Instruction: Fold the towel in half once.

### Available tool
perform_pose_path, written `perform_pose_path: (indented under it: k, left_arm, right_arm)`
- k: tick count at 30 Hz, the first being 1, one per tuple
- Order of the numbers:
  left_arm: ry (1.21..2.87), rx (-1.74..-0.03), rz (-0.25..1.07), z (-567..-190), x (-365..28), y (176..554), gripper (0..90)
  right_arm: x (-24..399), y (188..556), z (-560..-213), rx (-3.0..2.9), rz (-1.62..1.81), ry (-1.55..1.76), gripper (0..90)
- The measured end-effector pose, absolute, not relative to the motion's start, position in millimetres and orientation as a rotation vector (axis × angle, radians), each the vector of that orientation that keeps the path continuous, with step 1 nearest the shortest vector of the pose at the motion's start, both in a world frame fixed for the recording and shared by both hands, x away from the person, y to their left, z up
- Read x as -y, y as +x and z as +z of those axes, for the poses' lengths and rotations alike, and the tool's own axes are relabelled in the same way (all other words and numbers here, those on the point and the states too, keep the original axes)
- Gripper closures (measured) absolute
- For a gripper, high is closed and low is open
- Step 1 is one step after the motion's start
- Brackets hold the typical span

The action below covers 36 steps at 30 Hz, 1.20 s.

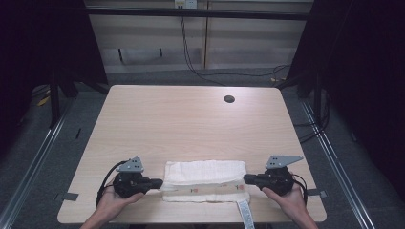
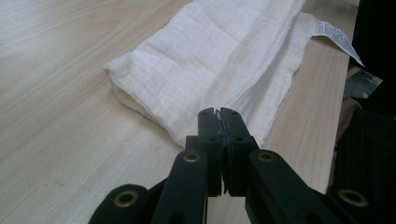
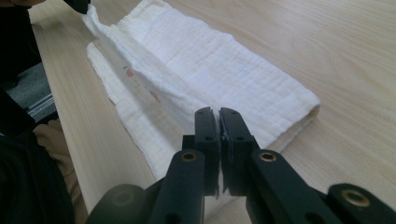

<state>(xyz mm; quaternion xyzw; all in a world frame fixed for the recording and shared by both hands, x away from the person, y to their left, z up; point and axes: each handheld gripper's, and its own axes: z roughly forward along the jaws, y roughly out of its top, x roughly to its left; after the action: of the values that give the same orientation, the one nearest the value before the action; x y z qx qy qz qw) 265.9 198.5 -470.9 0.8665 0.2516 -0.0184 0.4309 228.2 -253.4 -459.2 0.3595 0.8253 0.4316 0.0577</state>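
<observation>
A folded white cloth point(image 1: 205, 180) lies near the front edge of the light wooden tabletop point(image 1: 191, 119), long axis running left to right; it is folded lengthwise, with a thicker upper layer on the far side and a thinner strip showing along the near side; small red marks are printed on that near strip. A white care label point(image 1: 245, 214) hangs from the cloth's near right corner and reaches past the tabletop edge.

The left gripper point(image 1: 156, 182) sits at the cloth's left end, held in the person's left hand point(image 1: 112, 198); in the left gripper view its fingers point(image 2: 208, 122) are pressed together, with a thin edge of the cloth point(image 2: 205, 60) pinched between the tips. In the right gripper view that same corner of the cloth is drawn up slightly off the tabletop.

The right gripper point(image 1: 249, 179) sits at the cloth's right end, held in the right hand point(image 1: 289, 198); in the right gripper view its fingers point(image 3: 205, 122) are closed almost fully, leaving only a narrow slit; the tips lie over the cloth's point(image 3: 205, 70) fold line; whether fabric is caught between them cannot be told.

A round cable hole point(image 1: 229, 99) lies in the far right part of the tabletop, well apart from the cloth; grey carpet point(image 1: 157, 76) surrounds the tabletop.
</observation>
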Motion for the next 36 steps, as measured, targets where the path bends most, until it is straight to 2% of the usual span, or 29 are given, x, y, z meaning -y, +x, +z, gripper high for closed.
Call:
perform_pose_path:
  k: [17, 25, 31, 36]
  left_arm:
    - [2.261, -0.584, -0.111, -488, -191, 255, 85.0]
    - [2.185, -0.573, -0.123, -477, -194, 259, 76.8]
    - [2.155, -0.564, -0.07, -466, -190, 265, 74.1]
    - [2.14, -0.603, -0.047, -464, -188, 278, 73.9]
  right_arm:
    - [251, 218, -481, -2.604, 1.21, 1.095, 81.1]
    - [254, 208, -481, -2.596, 1.215, 1.106, 70.0]
    - [257, 212, -470, -2.528, 1.267, 1.108, 67.6]
    - [254, 232, -469, -2.478, 1.225, 1.141, 64.9]
